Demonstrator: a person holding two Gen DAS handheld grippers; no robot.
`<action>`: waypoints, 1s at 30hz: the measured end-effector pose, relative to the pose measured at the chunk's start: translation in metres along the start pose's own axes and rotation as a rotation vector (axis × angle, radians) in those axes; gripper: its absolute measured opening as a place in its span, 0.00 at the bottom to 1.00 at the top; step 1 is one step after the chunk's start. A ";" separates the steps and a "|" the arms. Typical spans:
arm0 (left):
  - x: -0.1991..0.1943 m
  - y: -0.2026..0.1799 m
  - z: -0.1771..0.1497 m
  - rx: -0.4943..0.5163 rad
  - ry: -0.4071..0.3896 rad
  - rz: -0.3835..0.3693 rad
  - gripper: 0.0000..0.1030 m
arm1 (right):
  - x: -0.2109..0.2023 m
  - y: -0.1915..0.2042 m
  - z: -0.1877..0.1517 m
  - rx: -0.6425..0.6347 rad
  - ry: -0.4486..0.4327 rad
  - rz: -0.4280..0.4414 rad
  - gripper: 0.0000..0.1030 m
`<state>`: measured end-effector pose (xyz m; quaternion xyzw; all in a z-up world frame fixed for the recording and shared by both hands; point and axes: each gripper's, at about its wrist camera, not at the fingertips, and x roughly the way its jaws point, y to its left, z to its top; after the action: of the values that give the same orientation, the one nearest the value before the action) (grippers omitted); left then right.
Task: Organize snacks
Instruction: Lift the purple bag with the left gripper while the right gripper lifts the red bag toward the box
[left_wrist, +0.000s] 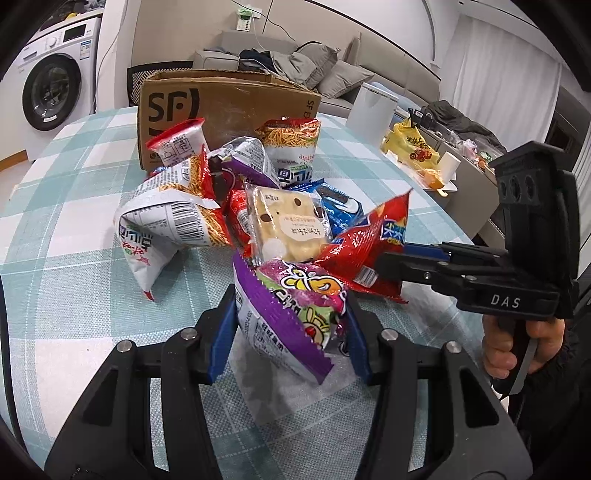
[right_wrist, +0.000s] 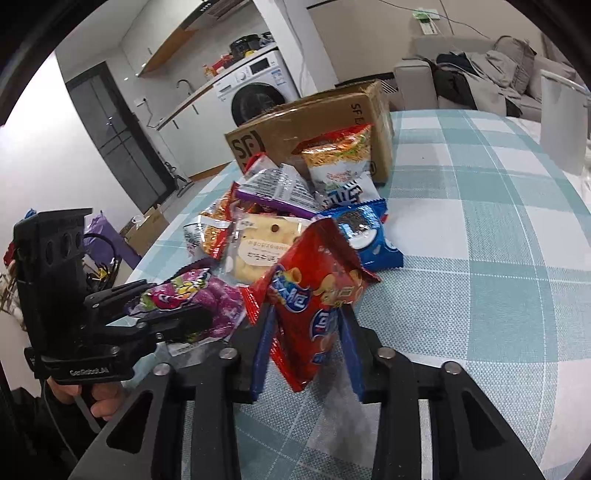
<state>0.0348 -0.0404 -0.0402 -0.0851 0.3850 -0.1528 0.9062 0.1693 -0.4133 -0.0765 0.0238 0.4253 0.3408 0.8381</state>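
- Both grippers are in at the pile of snack packets at once, on the table (left_wrist: 74, 177) with its checked cloth.
- The left gripper (left_wrist: 291, 332) has its blue fingers (left_wrist: 221, 343) nearly together, pinching the purple snack bag (left_wrist: 295, 314) at the near edge of the heap.
- The right gripper (right_wrist: 306, 350) is narrowed the same way, its fingers (right_wrist: 260, 358) clamped on the lower part of the red snack bag (right_wrist: 317, 295), which stands upright between them.
- In the left view that red bag leans against the pile just beside the clear-wrapped biscuit pack (left_wrist: 288, 225).
- The rest of the pile sits untouched: noodle snack bags (left_wrist: 173, 218), a blue cookie pack (right_wrist: 365, 236), more behind.
- The cardboard box (left_wrist: 229, 107) stands just past the pile, top open toward the far side.
- Looks like the pick-up step, one packet per hand, sorting barely begun.
- Next, I'd judge, lift both clear without dragging neighbours; the purple bag is tucked under the biscuit pack's edge, so it could tug that along.
- Then carry over the heap, likely to the box. Thin puffy bags may slip in a narrow pinch.
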 end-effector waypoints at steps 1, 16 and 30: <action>-0.001 0.001 0.000 -0.002 -0.002 0.000 0.48 | 0.000 -0.002 0.000 0.011 -0.002 -0.002 0.52; -0.017 0.006 0.003 -0.008 -0.045 0.035 0.48 | 0.020 -0.002 0.012 0.133 0.003 0.048 0.48; -0.025 0.004 0.008 -0.004 -0.073 0.040 0.48 | -0.006 0.003 0.005 0.111 -0.055 0.118 0.32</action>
<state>0.0246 -0.0274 -0.0189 -0.0847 0.3539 -0.1307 0.9222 0.1682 -0.4132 -0.0680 0.1049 0.4181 0.3647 0.8253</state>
